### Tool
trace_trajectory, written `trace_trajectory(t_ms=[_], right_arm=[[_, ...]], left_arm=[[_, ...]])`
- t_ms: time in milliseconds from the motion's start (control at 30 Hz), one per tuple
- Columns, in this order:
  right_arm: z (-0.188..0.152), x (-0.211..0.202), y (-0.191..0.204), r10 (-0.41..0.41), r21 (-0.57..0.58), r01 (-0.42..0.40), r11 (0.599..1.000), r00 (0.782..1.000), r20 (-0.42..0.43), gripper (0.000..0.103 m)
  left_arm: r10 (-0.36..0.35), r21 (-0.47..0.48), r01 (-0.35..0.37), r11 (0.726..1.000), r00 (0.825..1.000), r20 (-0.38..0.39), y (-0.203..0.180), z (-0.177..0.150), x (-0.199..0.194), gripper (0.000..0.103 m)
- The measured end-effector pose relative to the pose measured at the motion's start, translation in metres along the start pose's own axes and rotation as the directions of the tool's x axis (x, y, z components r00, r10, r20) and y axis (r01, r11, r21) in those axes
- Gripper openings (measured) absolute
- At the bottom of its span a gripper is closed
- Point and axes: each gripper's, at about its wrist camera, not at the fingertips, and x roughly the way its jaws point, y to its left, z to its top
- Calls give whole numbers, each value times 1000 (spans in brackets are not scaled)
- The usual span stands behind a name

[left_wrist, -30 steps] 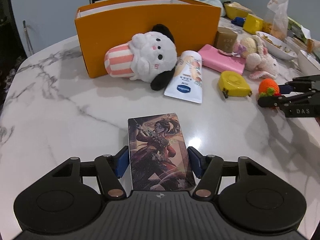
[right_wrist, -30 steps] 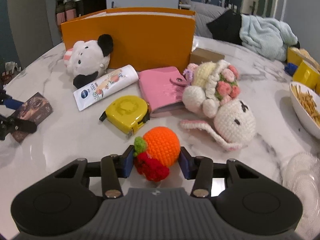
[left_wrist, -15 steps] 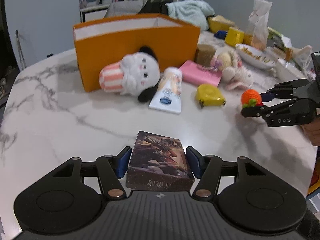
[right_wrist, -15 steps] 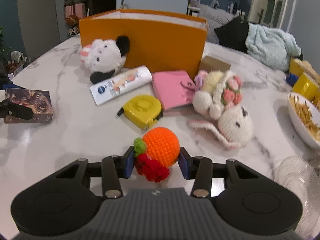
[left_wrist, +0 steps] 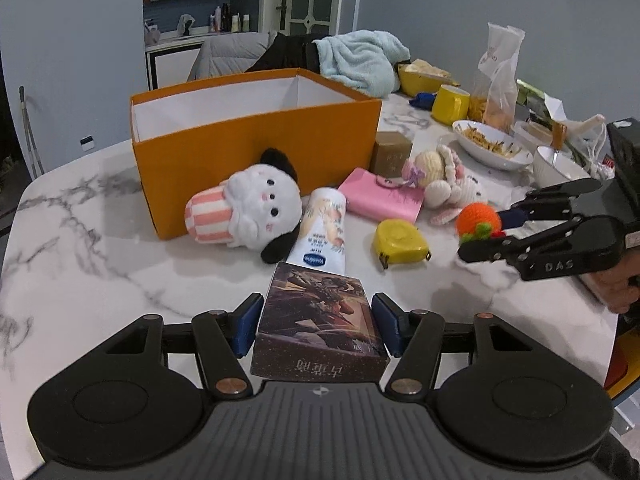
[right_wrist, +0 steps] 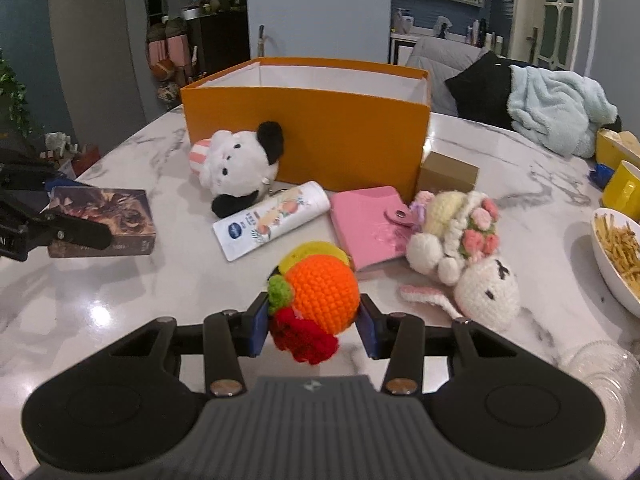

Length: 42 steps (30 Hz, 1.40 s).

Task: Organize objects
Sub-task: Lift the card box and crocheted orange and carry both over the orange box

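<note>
My left gripper (left_wrist: 318, 328) is shut on a dark illustrated card box (left_wrist: 320, 320), held above the marble table (left_wrist: 80, 240). My right gripper (right_wrist: 314, 322) is shut on an orange crochet fruit (right_wrist: 322, 292) with a green leaf and red tassel, also lifted off the table. An open orange box (left_wrist: 256, 140) with a white inside stands at the back. In the left wrist view the right gripper (left_wrist: 500, 232) hangs at the right with the crochet fruit (left_wrist: 478, 220). In the right wrist view the card box (right_wrist: 104, 220) shows at the left between black fingers (right_wrist: 72, 234).
In front of the orange box lie a white plush dog (left_wrist: 248, 212), a lotion tube (left_wrist: 322, 232), a pink wallet (left_wrist: 380, 198), a yellow tape measure (left_wrist: 400, 240), a crochet bunny (left_wrist: 444, 184) and a small brown box (left_wrist: 390, 156). Bowls (left_wrist: 492, 144), a yellow mug (left_wrist: 450, 102) and bags crowd the right.
Both grippers have risen with their loads: the card box has left the table and tilted, and the crochet fruit hangs higher. The inside of the orange box has come into view.
</note>
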Motion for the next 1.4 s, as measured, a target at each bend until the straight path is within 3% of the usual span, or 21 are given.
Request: trace_trajectory(t_ms=[167,300,533,733,867,1000,1200,1400], right_arm=[[21,0,-4,25,8,-25,1000,999,37,47],[57,-2,-9,23,-10,-22,1000,996,91,47],[133,-1,-22,-1,-25,6,1000,983,184,47],[189,9,-28,-14,-26,20,999,975,220,47],[213,26,-34,-24,-13,27,1000,978,208,47],[226,60,-46,-55,25,52,998,987,150,47],[222,123,-65,-89,75,88,993,996,5,47],[206,161,-77,-59,99,67,993,995,-86,47]], left_arm=[[2,32,-3,999,998,56,-3,26,-6,69],[8,23,-11,1000,992,127,3,62,-9,69],[65,20,-72,997,964,257,14,134,2,69],[104,-19,-104,994,943,316,27,181,15,69],[140,-52,-131,990,947,290,38,196,40,69],[160,-139,-132,982,963,218,60,199,80,69],[174,-225,-145,964,978,115,82,191,129,69],[141,-239,-127,963,989,40,90,189,160,69]])
